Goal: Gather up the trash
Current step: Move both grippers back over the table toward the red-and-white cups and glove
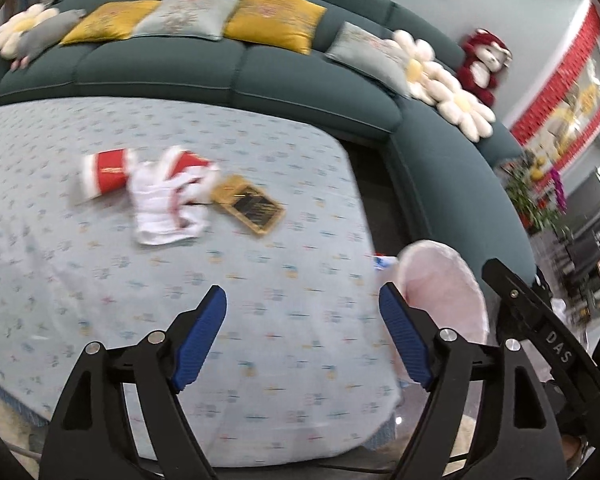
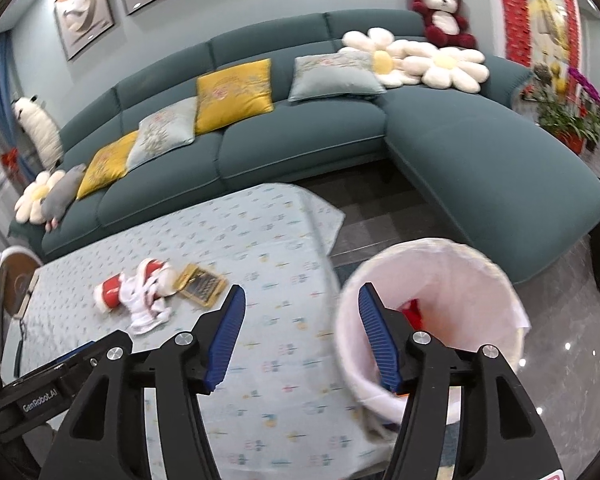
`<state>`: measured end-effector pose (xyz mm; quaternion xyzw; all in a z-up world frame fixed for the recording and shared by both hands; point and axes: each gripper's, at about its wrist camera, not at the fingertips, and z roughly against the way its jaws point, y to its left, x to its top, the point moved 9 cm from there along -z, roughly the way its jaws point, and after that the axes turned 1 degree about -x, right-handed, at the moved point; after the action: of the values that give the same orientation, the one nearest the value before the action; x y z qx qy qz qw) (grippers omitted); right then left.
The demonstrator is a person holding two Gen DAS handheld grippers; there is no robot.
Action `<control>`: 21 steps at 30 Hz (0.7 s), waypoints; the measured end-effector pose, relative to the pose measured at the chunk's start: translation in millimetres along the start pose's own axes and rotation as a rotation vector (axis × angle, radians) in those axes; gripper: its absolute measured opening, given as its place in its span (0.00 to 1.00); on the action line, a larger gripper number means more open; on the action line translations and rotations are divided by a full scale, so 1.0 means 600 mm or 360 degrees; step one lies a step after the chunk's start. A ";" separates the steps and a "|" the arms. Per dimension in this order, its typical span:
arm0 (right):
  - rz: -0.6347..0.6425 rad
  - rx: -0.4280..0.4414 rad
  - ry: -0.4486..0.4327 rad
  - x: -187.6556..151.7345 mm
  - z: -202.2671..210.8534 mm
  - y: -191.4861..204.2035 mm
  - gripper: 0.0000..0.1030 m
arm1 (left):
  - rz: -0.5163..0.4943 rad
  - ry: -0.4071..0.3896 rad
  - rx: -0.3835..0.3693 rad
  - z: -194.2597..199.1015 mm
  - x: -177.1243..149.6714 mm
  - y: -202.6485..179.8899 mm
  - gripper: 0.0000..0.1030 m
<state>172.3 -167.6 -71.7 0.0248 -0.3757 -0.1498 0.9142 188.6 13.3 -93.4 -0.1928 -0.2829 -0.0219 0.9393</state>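
Trash lies on the table with the light blue cloth (image 1: 260, 280): a red and white paper cup (image 1: 106, 174) on its side, a crumpled white and red wrapper (image 1: 168, 200), and a flat yellow and black packet (image 1: 250, 204). The same cup (image 2: 108, 292), wrapper (image 2: 148, 304) and packet (image 2: 200, 282) show in the right wrist view. A white-lined trash bin (image 2: 460, 280) stands at the table's right edge, with something red inside (image 2: 414, 312); it also shows in the left wrist view (image 1: 448, 284). My left gripper (image 1: 302, 304) is open and empty above the cloth. My right gripper (image 2: 302, 304) is open and empty, near the bin's rim.
A teal L-shaped sofa (image 2: 300, 136) with yellow and grey cushions, flower pillows and a red plush toy (image 2: 442, 12) stands behind the table. Potted plants (image 2: 572, 116) stand at the far right. A dark glossy floor (image 2: 560, 360) surrounds the bin.
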 end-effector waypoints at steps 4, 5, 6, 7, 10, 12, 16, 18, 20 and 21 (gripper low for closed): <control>0.0078 0.0046 0.0045 -0.018 -0.018 0.072 0.57 | 0.0086 -0.0016 0.0069 0.012 0.004 0.084 0.73; 0.0101 0.0056 0.0055 -0.023 -0.022 0.090 0.57 | 0.0104 -0.0020 0.0086 0.014 0.005 0.103 0.73; 0.0125 0.0066 0.0066 -0.028 -0.027 0.108 0.57 | 0.0125 -0.0029 0.0118 0.018 0.006 0.131 0.73; 0.0150 0.0078 0.0079 -0.034 -0.033 0.125 0.57 | 0.0134 -0.0034 0.0133 0.021 0.006 0.145 0.73; 0.0217 0.0107 0.0132 -0.053 -0.056 0.181 0.57 | 0.0152 -0.0050 0.0231 0.028 0.011 0.210 0.74; 0.0248 0.0124 0.0167 -0.066 -0.073 0.213 0.57 | 0.0158 -0.0053 0.0294 0.030 0.014 0.253 0.74; 0.0315 0.0161 0.0234 -0.089 -0.109 0.275 0.57 | 0.0195 -0.0069 0.0353 0.034 0.029 0.319 0.74; 0.0350 0.0175 0.0271 -0.101 -0.132 0.307 0.57 | 0.0194 -0.0071 0.0385 0.032 0.040 0.349 0.74; 0.0377 0.0187 0.0297 -0.111 -0.153 0.335 0.57 | 0.0192 -0.0064 0.0395 0.026 0.048 0.367 0.74; 0.0391 0.0192 0.0310 -0.115 -0.164 0.347 0.57 | 0.0194 -0.0059 0.0402 0.019 0.055 0.379 0.73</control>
<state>247.3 44.7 -156.2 0.0479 -0.2939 -0.0108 0.9546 244.2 230.2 -146.4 -0.0904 -0.2884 0.0745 0.9503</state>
